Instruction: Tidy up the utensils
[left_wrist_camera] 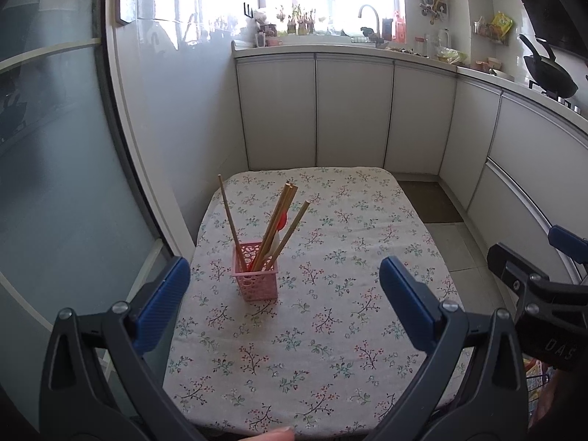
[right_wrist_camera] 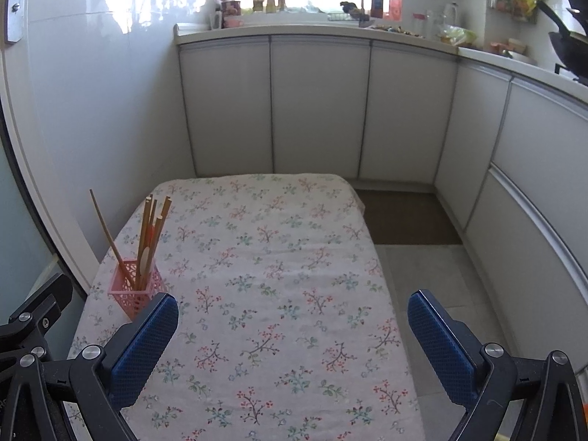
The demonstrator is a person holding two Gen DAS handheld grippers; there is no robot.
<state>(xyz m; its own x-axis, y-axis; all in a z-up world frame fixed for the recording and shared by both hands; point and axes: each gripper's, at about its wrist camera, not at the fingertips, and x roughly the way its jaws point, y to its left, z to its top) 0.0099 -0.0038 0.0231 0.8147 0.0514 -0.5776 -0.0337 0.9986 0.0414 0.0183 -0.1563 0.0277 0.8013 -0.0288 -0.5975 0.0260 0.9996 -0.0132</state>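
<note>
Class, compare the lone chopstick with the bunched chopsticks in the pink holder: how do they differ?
The lone chopstick leans left, apart from the rest; the bunched chopsticks lean right, close together. The lone one looks thinner and reaches higher in the left view. All are wooden and stand in the pink holder.

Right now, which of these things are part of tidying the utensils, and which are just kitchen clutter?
Part of the job:
pink holder
wooden chopsticks
red-and-white spoon
left tongs, open
right tongs, open

Just lying about:
floral tablecloth
tap
black wok
windowsill jars
</note>
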